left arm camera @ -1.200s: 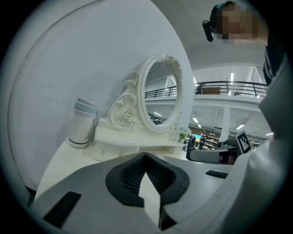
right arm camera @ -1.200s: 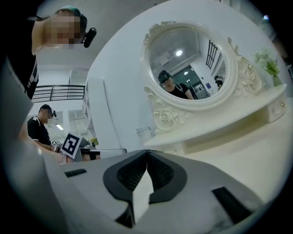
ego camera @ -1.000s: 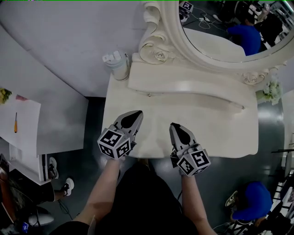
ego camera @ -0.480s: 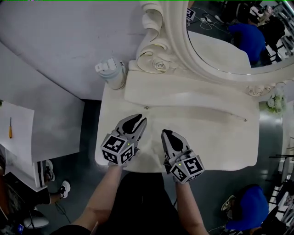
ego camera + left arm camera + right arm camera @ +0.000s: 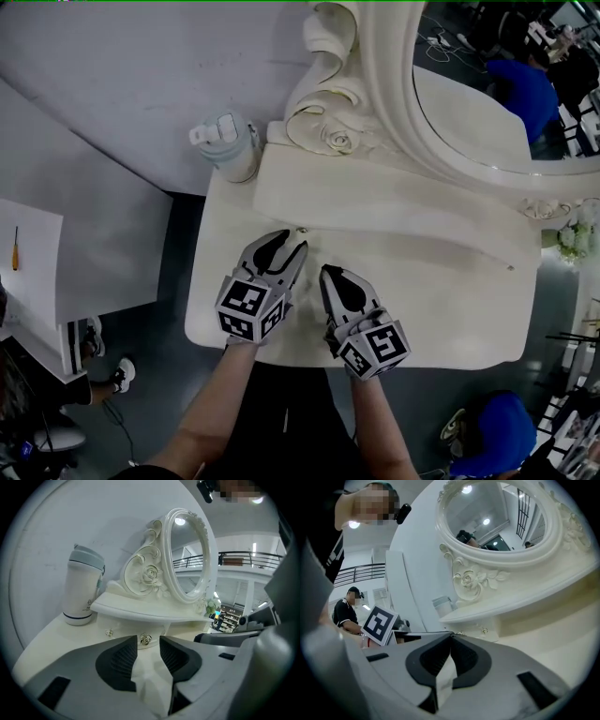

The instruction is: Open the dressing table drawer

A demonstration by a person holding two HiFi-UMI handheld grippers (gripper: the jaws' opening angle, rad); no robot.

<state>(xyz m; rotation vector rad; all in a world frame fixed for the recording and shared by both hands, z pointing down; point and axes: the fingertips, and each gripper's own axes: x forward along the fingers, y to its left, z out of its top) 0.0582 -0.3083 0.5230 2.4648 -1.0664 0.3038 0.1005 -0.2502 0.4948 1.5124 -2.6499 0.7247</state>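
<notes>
The cream dressing table [image 5: 441, 300] carries a raised shelf [image 5: 394, 202] under an oval mirror [image 5: 487, 103]. Shallow drawers sit under that shelf, with small metal knobs [image 5: 302, 229] on their fronts. My left gripper [image 5: 286, 247] hovers over the tabletop, pointing at the shelf. Its jaws are opening and hold nothing. In the left gripper view one knob [image 5: 146, 640] shows just beyond the gap of the left gripper [image 5: 148, 643], apart from the pads; a second knob [image 5: 109, 632] lies to its left. My right gripper [image 5: 328, 276] is beside it, shut and empty, as the right gripper [image 5: 451, 637] view confirms.
A white lidded tumbler [image 5: 228, 145] stands at the table's back left corner, close to the left gripper's path. A lower white table [image 5: 56, 272] with a screwdriver [image 5: 14, 248] is further left. A person in blue [image 5: 492, 431] sits at the lower right.
Both grippers moved forward over the tabletop toward the shelf and its knobs. The left jaws, shut before, have spread apart. The right jaws stayed shut.
</notes>
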